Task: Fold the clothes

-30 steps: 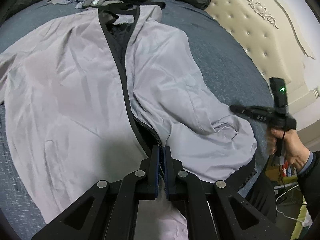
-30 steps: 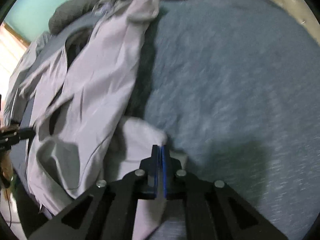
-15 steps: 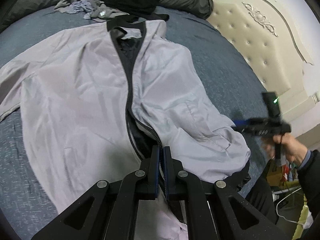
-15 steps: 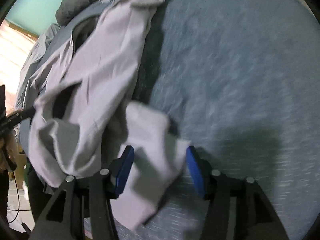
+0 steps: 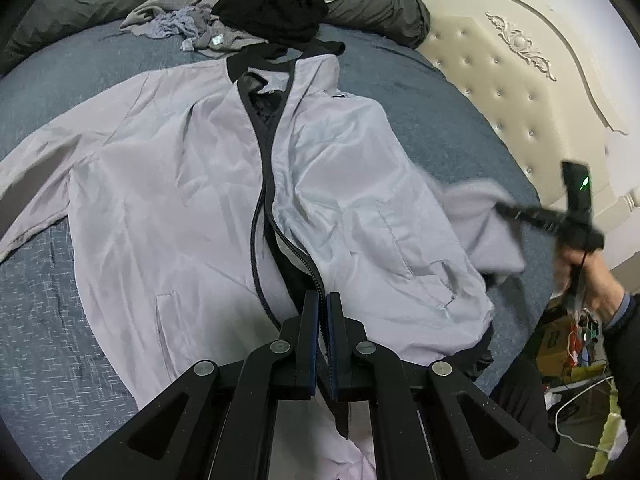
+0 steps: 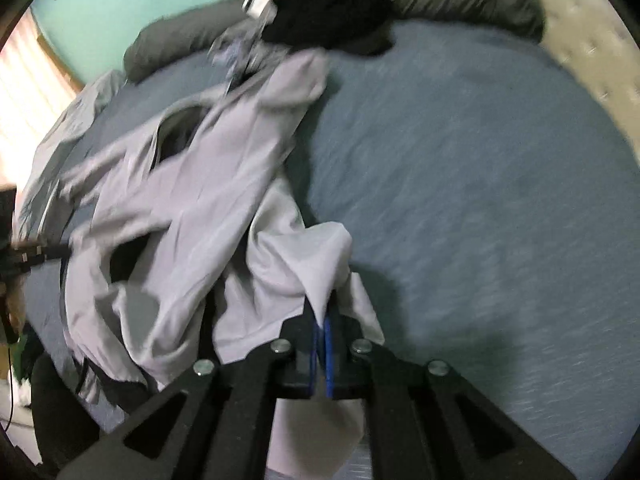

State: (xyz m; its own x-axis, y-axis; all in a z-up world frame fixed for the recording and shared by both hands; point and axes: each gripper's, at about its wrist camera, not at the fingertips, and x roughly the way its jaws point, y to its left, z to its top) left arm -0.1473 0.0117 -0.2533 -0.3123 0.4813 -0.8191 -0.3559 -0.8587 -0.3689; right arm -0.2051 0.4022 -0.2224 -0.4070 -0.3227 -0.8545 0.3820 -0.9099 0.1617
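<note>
A pale lilac zip jacket [image 5: 192, 184] with black trim lies face up on the blue bed, its zip partly open. My left gripper [image 5: 323, 300] is shut on the jacket's front zip edge near the hem. My right gripper [image 6: 323, 316] is shut on the jacket's right sleeve [image 6: 304, 264] and holds it lifted over the jacket's right side. In the left wrist view the right gripper [image 5: 504, 210] shows blurred at the right with the sleeve [image 5: 480, 224] hanging from it. The jacket [image 6: 192, 200] looks bunched in the right wrist view.
A heap of dark and grey clothes [image 5: 264, 4] lies at the head of the bed next to dark pillows [image 5: 380, 12]. A cream tufted headboard [image 5: 520, 80] stands to the right. Blue bedding [image 6: 480, 180] stretches right of the jacket. Cables and clutter [image 5: 576, 344] lie on the floor.
My right gripper opened around the sleeve, then shut on it and lifted it toward the jacket's body. My left gripper stayed shut on the zip edge and drew the jacket flatter.
</note>
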